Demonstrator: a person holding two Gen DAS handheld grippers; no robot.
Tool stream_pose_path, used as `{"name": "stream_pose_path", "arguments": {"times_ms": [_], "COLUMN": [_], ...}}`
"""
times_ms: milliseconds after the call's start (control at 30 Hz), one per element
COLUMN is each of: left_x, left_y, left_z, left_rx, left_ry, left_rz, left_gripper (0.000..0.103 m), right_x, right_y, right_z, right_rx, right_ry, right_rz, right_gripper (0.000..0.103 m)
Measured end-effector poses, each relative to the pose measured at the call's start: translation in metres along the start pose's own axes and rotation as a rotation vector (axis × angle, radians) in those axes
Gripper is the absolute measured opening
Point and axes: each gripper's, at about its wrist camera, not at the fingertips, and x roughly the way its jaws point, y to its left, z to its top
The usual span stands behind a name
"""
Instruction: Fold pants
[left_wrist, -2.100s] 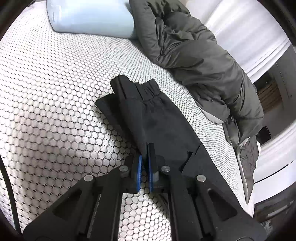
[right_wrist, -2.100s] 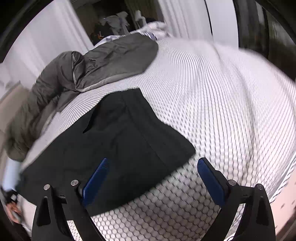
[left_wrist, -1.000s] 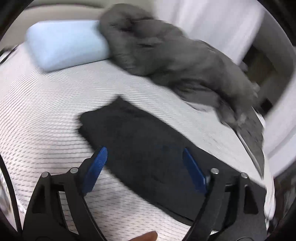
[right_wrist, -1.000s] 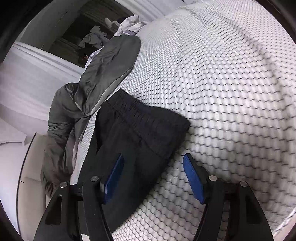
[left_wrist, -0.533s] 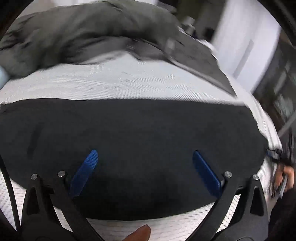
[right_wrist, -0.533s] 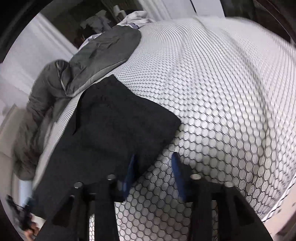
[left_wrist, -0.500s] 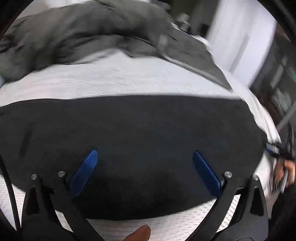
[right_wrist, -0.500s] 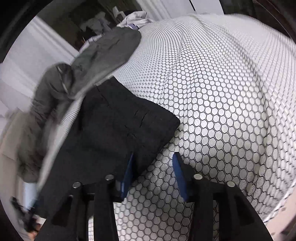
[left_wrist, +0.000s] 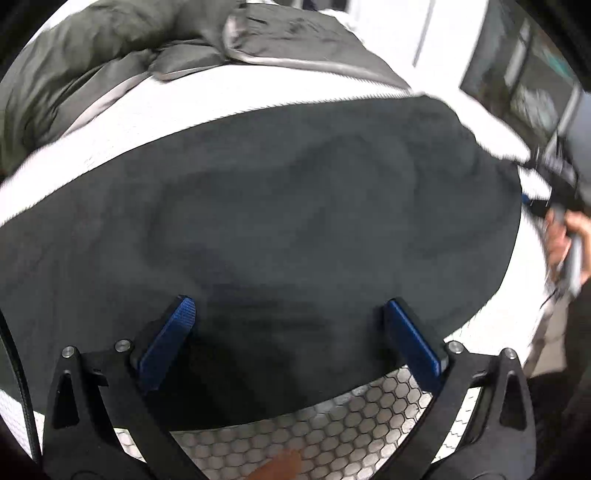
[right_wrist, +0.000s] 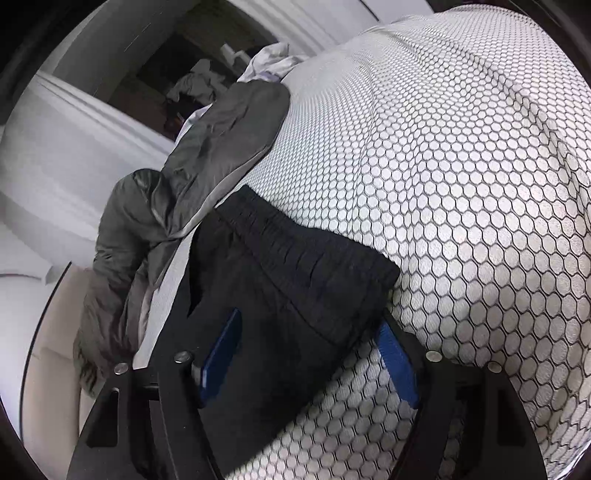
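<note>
The black pants are laid flat across a bed covered in a white fabric with a dark honeycomb print. In the left wrist view the left hand-held gripper is seen directly above the near part of the pants, its two blue-padded fingers spread wide with the dark cloth lying between and beneath them; nothing is pinched. The near edge of the pants is seen just behind the fingertips, with bare honeycomb cover below it. At the far right of that view the right hand-held gripper is seen blurred at the end of the pants, held by a hand.

In the right wrist view the right hand-held gripper is likewise spread apart, set over the waist end of the pants. The gathered elastic waistband is seen just ahead of the fingertips; one blue pad is over the cloth and the other lies at the corner of the pants, beside the bed cover. A grey padded jacket is heaped beyond the pants, its edge just beside the waistband.
</note>
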Motion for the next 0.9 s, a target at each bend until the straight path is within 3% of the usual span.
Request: {"name": "stream_pose_path", "arguments": {"times_ms": [33,67,200,333,467,633,700,733,767,800,900], "left_x": [-0.006,-0.014,-0.052,-0.074,-0.086,-0.084,-0.088,-0.089,-0.091,-0.093,-0.090], "left_y": [0.008,0.022,0.084,0.137,0.185,0.228,0.245,0.250,0.256,0.259,0.256], "left_z": [0.002,0.006,0.009,0.004,-0.017,-0.036,-0.043,-0.047,-0.048,-0.049,-0.046], "left_rx": [-0.027,-0.063,-0.246,-0.346,-0.442,-0.579,-0.620,-0.627,-0.630,-0.627,-0.610], "left_ry": [-0.017,-0.045,-0.156,-0.211,-0.216,-0.208,-0.218,-0.225,-0.233,-0.237,-0.216], "left_rz": [-0.007,-0.003,0.027,0.088,0.070,0.000,0.034,0.050,0.064,0.073,0.049], "left_gripper": [0.102,0.102,0.102,0.102,0.102,0.102,0.102,0.102,0.102,0.102,0.102], "right_x": [0.008,0.012,0.011,-0.001,0.025,0.075,0.103,0.115,0.128,0.137,0.136], "right_y": [0.010,0.013,0.034,0.094,0.208,0.346,0.386,0.393,0.398,0.400,0.390], "right_z": [0.003,0.004,0.009,-0.002,-0.047,-0.149,-0.205,-0.224,-0.249,-0.262,-0.269], "right_rx": [-0.010,-0.009,0.017,-0.096,-0.341,-0.692,-0.871,-0.940,-1.033,-1.084,-1.135], "right_ry": [-0.013,-0.018,-0.091,-0.129,-0.062,0.085,0.233,0.307,0.404,0.446,0.446], "right_rz": [-0.009,-0.010,0.010,0.087,0.196,0.406,0.423,0.397,0.350,0.337,0.319], "right_gripper": [0.036,0.026,0.017,0.015,0.014,0.015,0.032,0.055,0.059,0.059,0.059]}}
